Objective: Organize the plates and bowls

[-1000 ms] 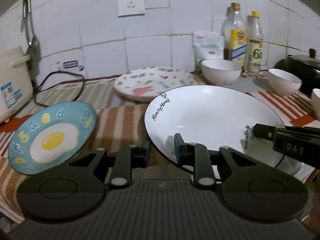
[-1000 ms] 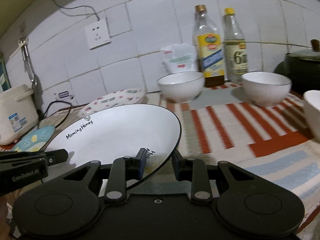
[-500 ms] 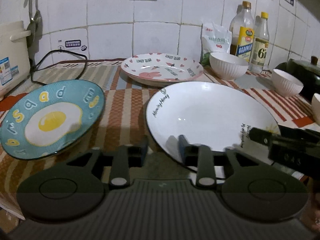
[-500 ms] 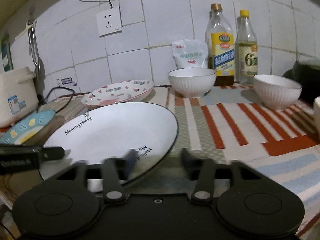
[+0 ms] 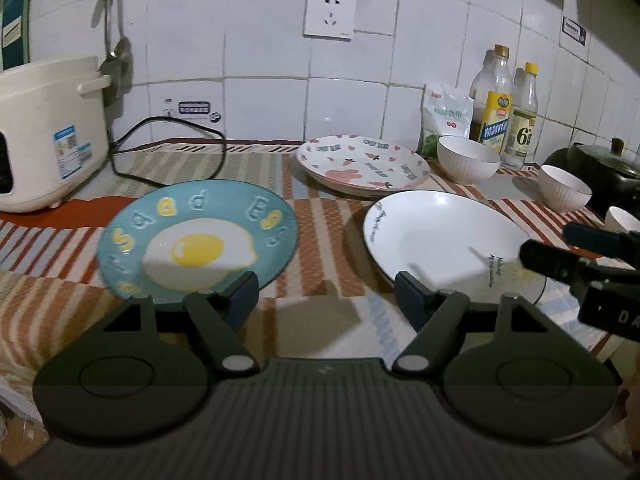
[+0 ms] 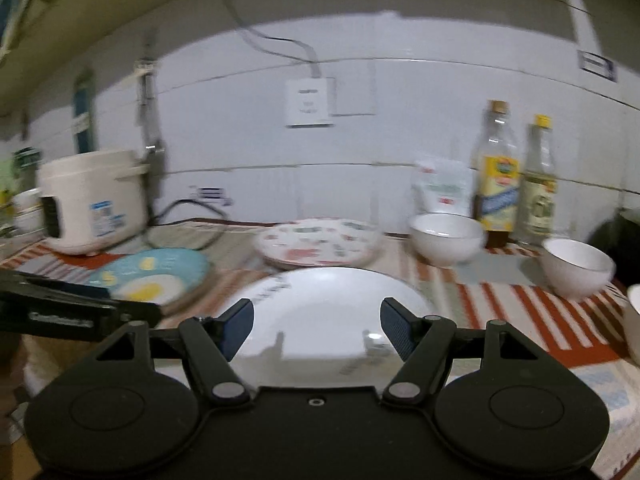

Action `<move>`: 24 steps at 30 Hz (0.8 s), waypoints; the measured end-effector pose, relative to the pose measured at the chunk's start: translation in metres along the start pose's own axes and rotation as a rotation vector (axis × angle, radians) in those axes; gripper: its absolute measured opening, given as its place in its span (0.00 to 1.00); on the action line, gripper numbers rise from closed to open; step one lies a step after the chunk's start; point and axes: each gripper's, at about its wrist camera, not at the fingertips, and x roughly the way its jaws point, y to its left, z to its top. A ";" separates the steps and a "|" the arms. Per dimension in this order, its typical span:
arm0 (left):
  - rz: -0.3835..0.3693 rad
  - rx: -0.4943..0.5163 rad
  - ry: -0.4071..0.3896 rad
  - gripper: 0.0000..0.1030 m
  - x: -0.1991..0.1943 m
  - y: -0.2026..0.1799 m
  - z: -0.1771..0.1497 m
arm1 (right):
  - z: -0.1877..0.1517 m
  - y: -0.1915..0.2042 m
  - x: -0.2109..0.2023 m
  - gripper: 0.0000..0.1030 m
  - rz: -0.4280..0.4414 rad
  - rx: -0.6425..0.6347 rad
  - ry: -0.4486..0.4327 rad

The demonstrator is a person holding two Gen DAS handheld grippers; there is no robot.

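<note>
A white plate (image 5: 440, 240) with black lettering lies flat on the striped cloth, free of both grippers. My left gripper (image 5: 326, 296) hangs over the cloth between this plate and a blue fried-egg plate (image 5: 196, 240); its jaws are opening with nothing between them. My right gripper (image 6: 318, 328) stands open just short of the white plate (image 6: 328, 312), pads clear of its rim. A pink-patterned plate (image 5: 362, 166) sits behind. Three white bowls (image 5: 466, 158) (image 5: 564, 188) (image 5: 622, 220) stand at the right.
A white rice cooker (image 5: 48, 136) with a black cable (image 5: 168, 140) stands at the back left. Two bottles (image 5: 494, 104) and a bag (image 5: 446, 114) line the tiled wall. A dark pot (image 5: 600, 172) sits at the far right. The counter's front edge is right below the grippers.
Both grippers let go of the white plate's rim, opened and drew back and up. The left one swung left toward the blue plate. The white plate now lies flat.
</note>
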 end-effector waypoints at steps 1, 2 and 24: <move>-0.004 -0.001 -0.005 0.72 -0.005 0.004 0.001 | 0.004 0.007 -0.001 0.73 0.023 -0.003 0.009; -0.008 -0.003 -0.008 0.72 -0.011 0.008 0.002 | 0.006 0.014 -0.002 0.73 0.041 -0.002 0.020; -0.045 -0.048 0.120 0.66 0.008 0.140 0.021 | 0.006 0.102 0.080 0.73 0.273 0.187 0.202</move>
